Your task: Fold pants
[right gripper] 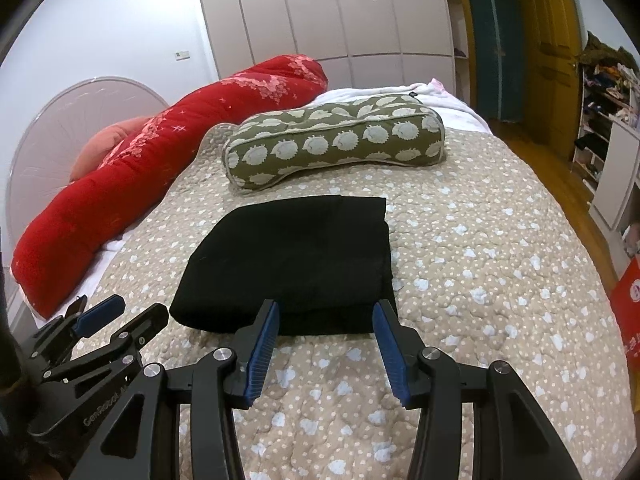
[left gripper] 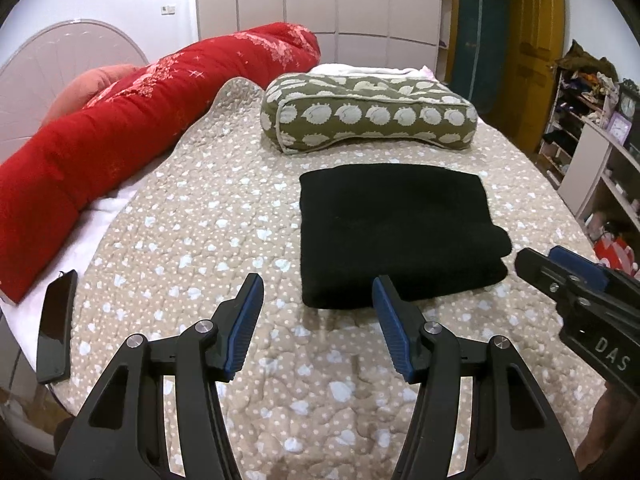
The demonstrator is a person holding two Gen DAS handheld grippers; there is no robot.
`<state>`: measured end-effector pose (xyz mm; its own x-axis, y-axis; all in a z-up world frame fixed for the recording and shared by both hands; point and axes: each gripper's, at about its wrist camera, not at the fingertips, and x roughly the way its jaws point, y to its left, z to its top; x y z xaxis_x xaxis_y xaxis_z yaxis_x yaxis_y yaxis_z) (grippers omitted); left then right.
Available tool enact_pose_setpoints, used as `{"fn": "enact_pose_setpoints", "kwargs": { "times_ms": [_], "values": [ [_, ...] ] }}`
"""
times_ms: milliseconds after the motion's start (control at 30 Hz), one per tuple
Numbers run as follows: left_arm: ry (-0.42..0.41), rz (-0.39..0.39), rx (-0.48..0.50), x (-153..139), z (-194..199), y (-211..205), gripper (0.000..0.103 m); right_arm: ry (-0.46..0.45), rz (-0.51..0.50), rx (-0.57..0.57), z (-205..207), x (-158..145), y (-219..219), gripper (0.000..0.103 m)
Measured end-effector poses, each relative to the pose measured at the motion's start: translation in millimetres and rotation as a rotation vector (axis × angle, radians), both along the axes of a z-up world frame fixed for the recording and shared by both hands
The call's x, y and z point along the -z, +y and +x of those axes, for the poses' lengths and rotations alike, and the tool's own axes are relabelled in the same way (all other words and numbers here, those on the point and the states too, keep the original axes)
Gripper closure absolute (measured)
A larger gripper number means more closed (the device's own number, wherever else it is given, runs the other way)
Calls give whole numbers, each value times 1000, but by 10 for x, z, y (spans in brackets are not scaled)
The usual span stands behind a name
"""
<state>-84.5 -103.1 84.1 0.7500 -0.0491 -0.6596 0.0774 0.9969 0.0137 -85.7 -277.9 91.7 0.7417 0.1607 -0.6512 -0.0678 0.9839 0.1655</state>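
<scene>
since the black pants already lie as a compact layered rectangle on the quilted bed, just in front of the green patterned pillow, the folding step appears complete — or nearly so. the left tool hovers at the near edge of the stack, jaws wide apart, holding nothing. the right tool sits likewise at the near edge — open and empty. if anything remains, the next move calls for a light press to flatten the top layer, or withdrawal of both tools without snagging the fabric.
</scene>
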Motion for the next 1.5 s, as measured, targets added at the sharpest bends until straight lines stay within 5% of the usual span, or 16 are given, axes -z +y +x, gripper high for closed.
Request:
{"fn": "enact_pose_setpoints", "kwargs": {
  "times_ms": [467, 867, 1500],
  "values": [
    [-24, 14, -17, -44, -76, 1, 46, 9, -1, -4, -45, 12, 6, 56],
    [-67, 125, -53, -79, -153, -99, 46, 14, 3, -5, -32, 20, -14, 56],
    [-65, 56, 4, -115, -174, -141, 46, 8, -9, -7, -24, -1, 10, 56]
  ]
}}
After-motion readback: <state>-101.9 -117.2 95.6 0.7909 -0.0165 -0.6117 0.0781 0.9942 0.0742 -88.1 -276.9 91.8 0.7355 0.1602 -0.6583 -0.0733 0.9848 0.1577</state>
